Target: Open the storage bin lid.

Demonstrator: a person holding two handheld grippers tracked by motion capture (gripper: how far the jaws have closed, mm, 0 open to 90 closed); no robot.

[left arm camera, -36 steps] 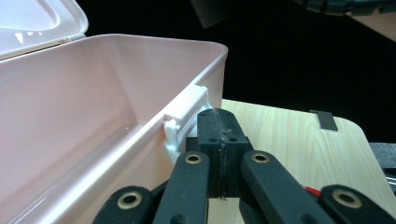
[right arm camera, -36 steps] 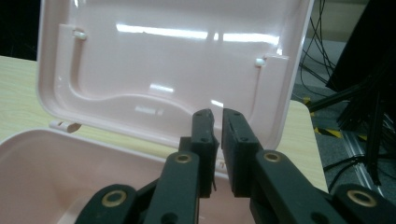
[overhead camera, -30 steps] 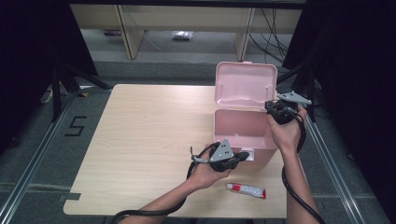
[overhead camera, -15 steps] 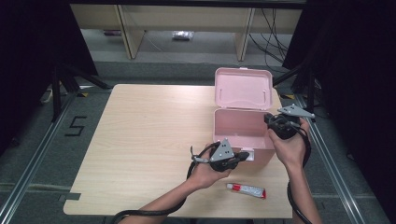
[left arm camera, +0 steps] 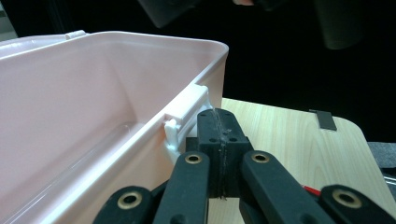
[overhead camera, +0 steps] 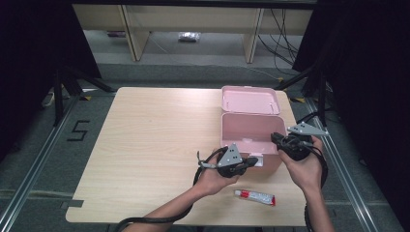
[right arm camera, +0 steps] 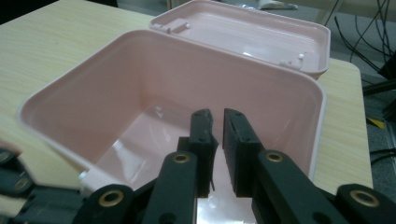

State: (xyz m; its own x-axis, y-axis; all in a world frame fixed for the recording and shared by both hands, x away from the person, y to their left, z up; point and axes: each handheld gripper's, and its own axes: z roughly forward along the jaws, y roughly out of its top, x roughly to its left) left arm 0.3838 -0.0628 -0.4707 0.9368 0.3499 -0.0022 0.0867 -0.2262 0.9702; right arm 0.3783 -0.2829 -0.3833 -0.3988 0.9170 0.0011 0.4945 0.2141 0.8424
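Box: pink plastic box stands open on the right half of the surface, its lid lying back on the far side.
Left claw: jaws fully shut with nothing between them, tip against the white latch on the near wall.
Right claw: narrow gap, holding nothing, its jaws have just been opening a little; it hangs over the right rim.
Tube: small red and white tube lies near the front edge, apart from both claws.
Risk: the light box can slide or tip if the left claw pushes the latch wall while the right one does not steady it.
Views: right gripper view shows the empty inside of the box; high view shows the tube whole.
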